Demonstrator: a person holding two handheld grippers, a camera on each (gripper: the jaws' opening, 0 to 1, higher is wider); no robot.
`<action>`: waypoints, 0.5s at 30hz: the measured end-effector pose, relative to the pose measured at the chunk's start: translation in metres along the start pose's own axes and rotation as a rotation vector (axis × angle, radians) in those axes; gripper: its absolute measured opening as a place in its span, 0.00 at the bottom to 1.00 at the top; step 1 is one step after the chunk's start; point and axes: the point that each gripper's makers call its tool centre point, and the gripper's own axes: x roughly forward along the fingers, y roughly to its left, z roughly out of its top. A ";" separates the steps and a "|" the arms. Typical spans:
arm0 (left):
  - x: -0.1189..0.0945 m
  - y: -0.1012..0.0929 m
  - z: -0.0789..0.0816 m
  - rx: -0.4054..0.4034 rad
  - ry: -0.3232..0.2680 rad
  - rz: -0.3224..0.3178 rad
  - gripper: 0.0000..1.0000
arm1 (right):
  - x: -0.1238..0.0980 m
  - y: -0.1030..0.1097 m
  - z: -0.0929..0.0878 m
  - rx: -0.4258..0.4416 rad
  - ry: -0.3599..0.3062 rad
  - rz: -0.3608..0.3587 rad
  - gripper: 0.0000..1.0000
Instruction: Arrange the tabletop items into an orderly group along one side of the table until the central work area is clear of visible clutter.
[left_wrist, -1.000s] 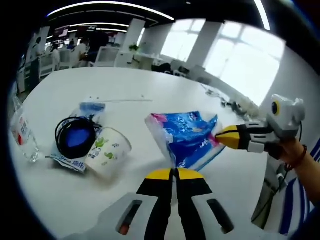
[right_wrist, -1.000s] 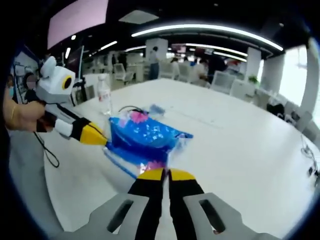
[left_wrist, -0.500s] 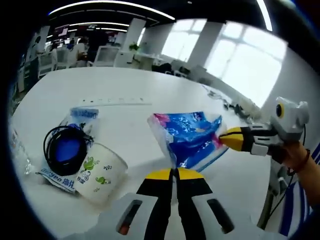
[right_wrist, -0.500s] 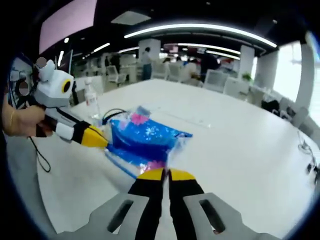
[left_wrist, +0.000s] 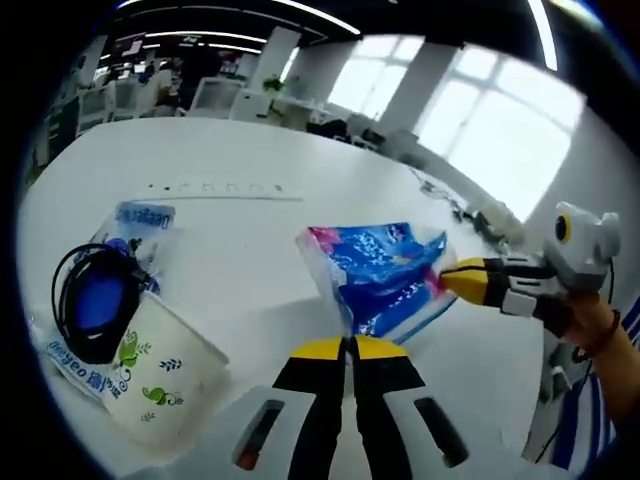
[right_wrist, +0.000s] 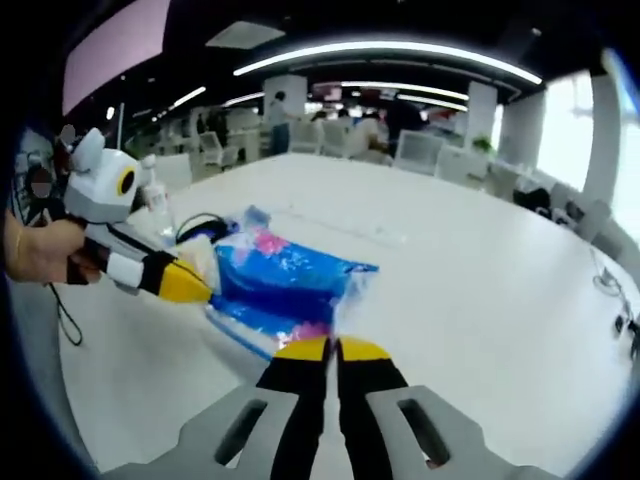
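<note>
1. Left hand-held gripper (left_wrist: 349, 345): jaws pressed together on one edge of blue plastic bag (left_wrist: 380, 275); bag stretched directly ahead of the tips, raised off white bench (left_wrist: 240, 240).
2. Right hand-held gripper (right_wrist: 332, 347): jaws clamped on the opposite edge of the same bag (right_wrist: 285, 285); bag spread between both grippers.
3. In left gripper view, right hand-held gripper (left_wrist: 452, 279) enters from the right, yellow tips touching the bag's far corner.
4. In right gripper view, left hand-held gripper (right_wrist: 200, 290) enters from the left, yellow tip at the bag's left edge.
5. Paper cup (left_wrist: 160, 385) with green print lying tilted left of the left hand-held gripper, touching a packet (left_wrist: 75, 350) carrying a coiled black cable (left_wrist: 85, 305).
6. Second small blue-labelled packet (left_wrist: 138, 218) just beyond the cable.
7. Clear bottle (right_wrist: 155, 205) beyond the left hand-held gripper in right gripper view, partly hidden.
</note>
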 end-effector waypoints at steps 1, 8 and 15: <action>0.004 0.000 0.000 0.004 0.001 -0.001 0.02 | 0.001 -0.003 -0.001 -0.003 0.004 -0.002 0.00; 0.021 0.003 -0.001 0.002 0.017 0.000 0.02 | 0.012 -0.016 -0.008 0.023 0.013 -0.010 0.00; 0.034 0.007 -0.002 -0.019 0.022 0.008 0.02 | 0.024 -0.026 -0.015 0.053 0.015 -0.022 0.00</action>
